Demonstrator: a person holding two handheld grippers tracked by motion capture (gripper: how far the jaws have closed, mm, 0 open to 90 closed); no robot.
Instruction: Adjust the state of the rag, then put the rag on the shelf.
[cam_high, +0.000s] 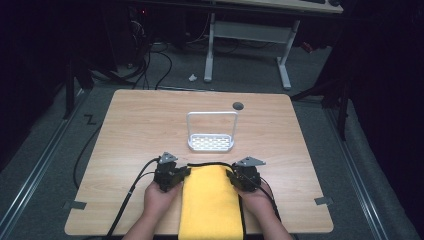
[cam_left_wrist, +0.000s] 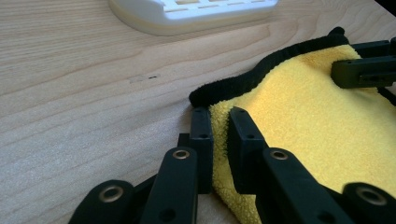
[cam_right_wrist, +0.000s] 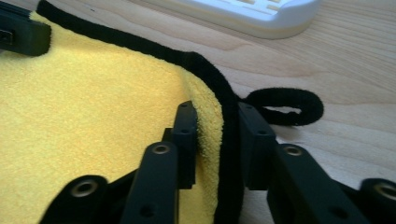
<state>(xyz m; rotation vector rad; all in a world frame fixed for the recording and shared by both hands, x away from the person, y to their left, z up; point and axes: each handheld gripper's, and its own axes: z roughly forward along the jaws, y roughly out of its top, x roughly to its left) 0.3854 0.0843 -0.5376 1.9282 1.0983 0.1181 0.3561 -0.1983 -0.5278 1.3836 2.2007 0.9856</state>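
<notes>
A yellow towel (cam_high: 210, 205) with a black-trimmed far edge lies on the near middle of the wooden table (cam_high: 140, 125) and hangs over its front edge. My left gripper (cam_high: 186, 173) is at the towel's far left corner. In the left gripper view its jaws (cam_left_wrist: 219, 123) are shut on the yellow corner (cam_left_wrist: 317, 121), just below the black trim. My right gripper (cam_high: 231, 176) is at the far right corner. There its jaws (cam_right_wrist: 217, 119) are shut on the towel (cam_right_wrist: 93, 107) and its black edge, beside a black hanging loop (cam_right_wrist: 285, 100).
A white rack (cam_high: 211, 143) with a tall wire handle stands just beyond the towel, close to both grippers (cam_left_wrist: 196, 14) (cam_right_wrist: 261, 16). A round grommet hole (cam_high: 238, 105) sits near the table's far edge. Bare wood lies left and right of the towel.
</notes>
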